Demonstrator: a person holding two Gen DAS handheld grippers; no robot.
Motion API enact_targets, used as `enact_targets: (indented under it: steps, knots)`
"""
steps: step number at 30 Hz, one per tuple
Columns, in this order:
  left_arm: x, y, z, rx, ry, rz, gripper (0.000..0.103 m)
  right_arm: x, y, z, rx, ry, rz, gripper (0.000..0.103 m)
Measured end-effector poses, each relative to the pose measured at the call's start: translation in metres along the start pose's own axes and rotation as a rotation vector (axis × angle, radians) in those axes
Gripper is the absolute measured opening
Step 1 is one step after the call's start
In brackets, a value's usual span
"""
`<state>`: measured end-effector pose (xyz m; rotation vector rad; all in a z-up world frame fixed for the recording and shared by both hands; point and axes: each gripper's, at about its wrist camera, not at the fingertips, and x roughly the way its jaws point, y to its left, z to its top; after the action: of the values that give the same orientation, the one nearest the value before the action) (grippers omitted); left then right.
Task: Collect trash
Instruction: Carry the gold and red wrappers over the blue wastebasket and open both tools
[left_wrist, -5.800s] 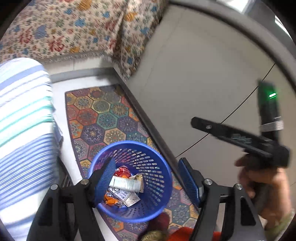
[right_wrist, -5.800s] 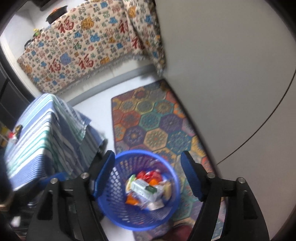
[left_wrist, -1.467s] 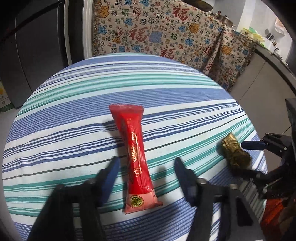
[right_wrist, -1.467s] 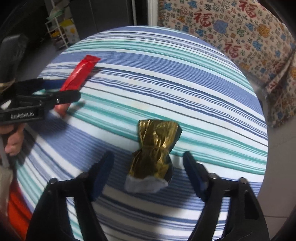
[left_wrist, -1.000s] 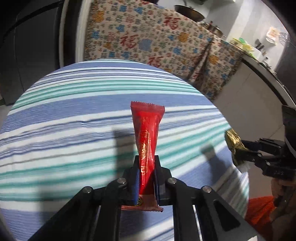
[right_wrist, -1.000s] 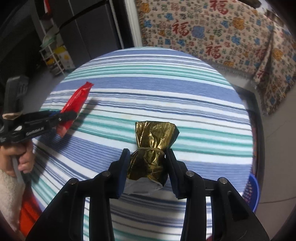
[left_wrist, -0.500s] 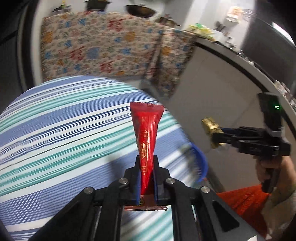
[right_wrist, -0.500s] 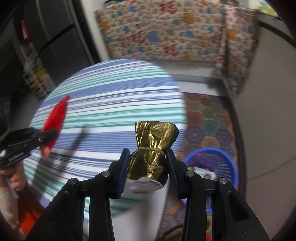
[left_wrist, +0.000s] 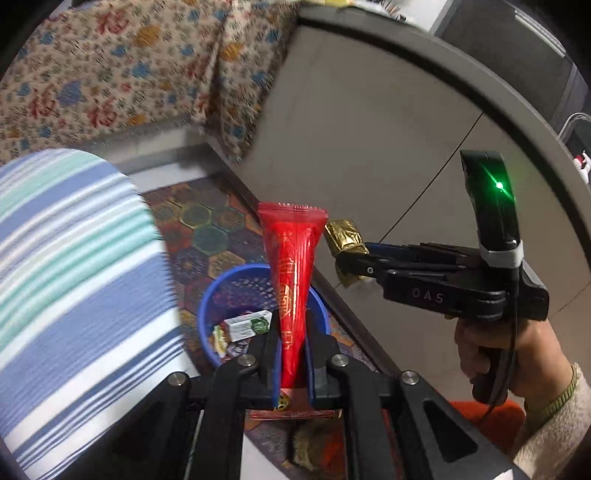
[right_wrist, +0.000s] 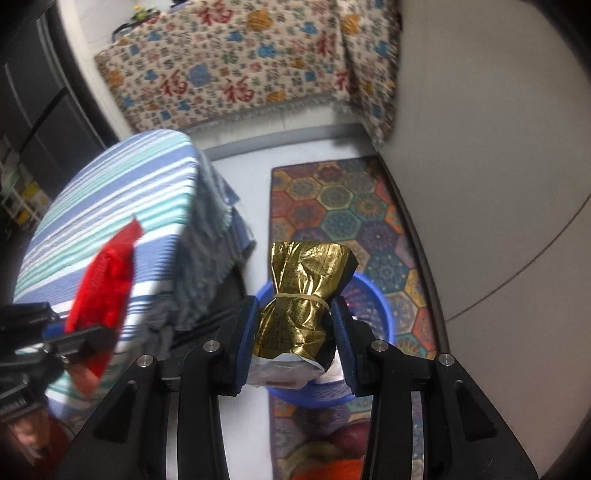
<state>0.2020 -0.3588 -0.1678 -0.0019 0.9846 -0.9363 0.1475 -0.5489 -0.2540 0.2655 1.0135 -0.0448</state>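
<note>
My left gripper (left_wrist: 291, 363) is shut on a long red snack wrapper (left_wrist: 293, 269) that stands up between its blue pads, above the blue mesh trash basket (left_wrist: 207, 314) on the floor. My right gripper (right_wrist: 293, 334) is shut on a crumpled gold foil packet (right_wrist: 304, 295) tied with a rubber band, also over the basket (right_wrist: 373, 299). In the left wrist view the right gripper (left_wrist: 351, 258) reaches in from the right with the gold packet (left_wrist: 343, 236). In the right wrist view the red wrapper (right_wrist: 105, 280) is blurred at the left. The basket holds several wrappers and a small white-green box (left_wrist: 247, 325).
The round table with the blue and teal striped cloth (left_wrist: 66, 266) stands left of the basket. A patterned hexagon rug (right_wrist: 332, 210) lies under the basket beside a grey cabinet front (left_wrist: 369, 129). A floral cloth (right_wrist: 240, 62) covers furniture at the back. A hand (left_wrist: 517, 350) grips the right tool.
Both grippers have swung off the striped table to the right, carrying the red wrapper and the gold packet, and now hang over the blue basket.
</note>
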Motion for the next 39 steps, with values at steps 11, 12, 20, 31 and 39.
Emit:
enact_targets:
  steps: [11,12,20,31,39]
  knots:
    - [0.099,0.004,0.013,-0.030,0.071,-0.002,0.010,0.059,-0.066,-0.019,0.101,0.074,0.045,0.041]
    - [0.102,0.002,0.013,-0.032,0.073,-0.001,0.010,0.063,-0.069,-0.020,0.109,0.078,0.046,0.041]
    - [0.131,0.011,0.019,-0.035,0.099,-0.012,0.044,0.098,-0.088,-0.038,0.214,0.123,0.104,0.065]
    - [0.058,-0.012,0.026,0.038,-0.043,0.133,0.085,0.045,-0.102,-0.029,0.307,0.034,0.008,0.103]
    - [-0.008,-0.054,-0.004,0.129,-0.054,0.194,0.103,-0.067,-0.071,-0.057,0.232,-0.088,-0.151,0.103]
